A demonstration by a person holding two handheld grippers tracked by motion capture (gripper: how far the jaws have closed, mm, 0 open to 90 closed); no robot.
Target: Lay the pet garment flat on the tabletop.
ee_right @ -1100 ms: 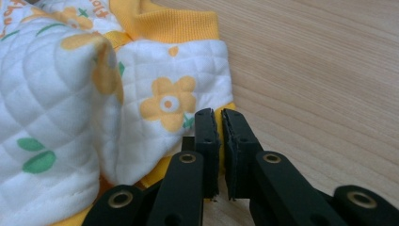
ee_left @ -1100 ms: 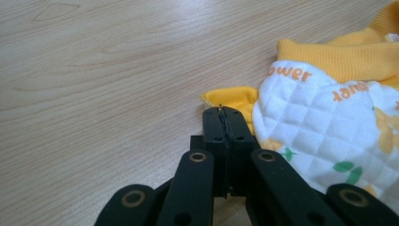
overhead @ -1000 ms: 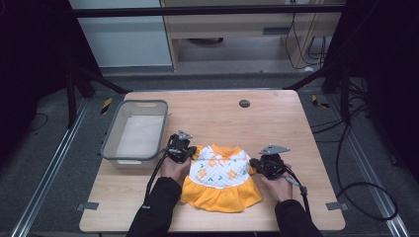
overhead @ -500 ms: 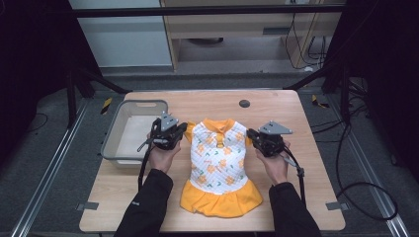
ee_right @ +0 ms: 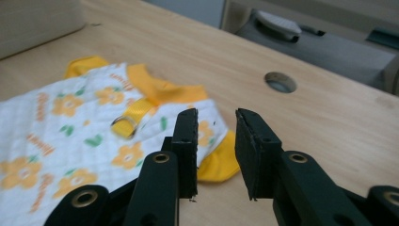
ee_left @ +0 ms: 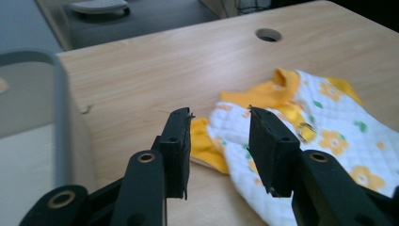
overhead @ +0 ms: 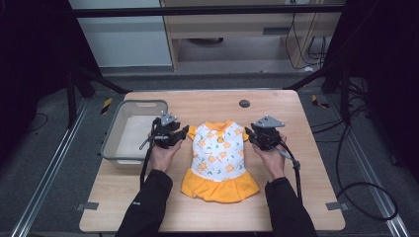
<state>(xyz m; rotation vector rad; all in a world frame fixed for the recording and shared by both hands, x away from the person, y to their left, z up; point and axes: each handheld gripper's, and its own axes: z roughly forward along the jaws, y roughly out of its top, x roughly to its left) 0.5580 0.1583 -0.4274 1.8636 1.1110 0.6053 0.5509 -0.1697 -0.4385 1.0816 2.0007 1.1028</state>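
- Dress [overhead: 219,158] lay flat and spread out on the table [overhead: 306,163], collar away from the person, orange skirt toward them, just right of the grey bin [overhead: 129,132].
- Left gripper [ee_left: 219,141] hovered at the left sleeve, its jaws just opened; the sleeve showed through the gap but neither pad pressed on it.
- Right gripper [ee_right: 215,141] hung over the right sleeve the same way, jaws just parted with nothing pinched.
- Judged step: the spreading looked done and both sleeves let go, so this read as the release after laying the garment out.
- Next move, as a guess: a fold, which would call for fresh pinches on a sleeve or side edge, low enough to catch the fabric without dragging the dress askew.
- Hard to tell: the bin's inside was washed out in the high view, so its contents stayed unclear.
- Gripper views cut off the skirt, and the print's small lettering was unreadable.
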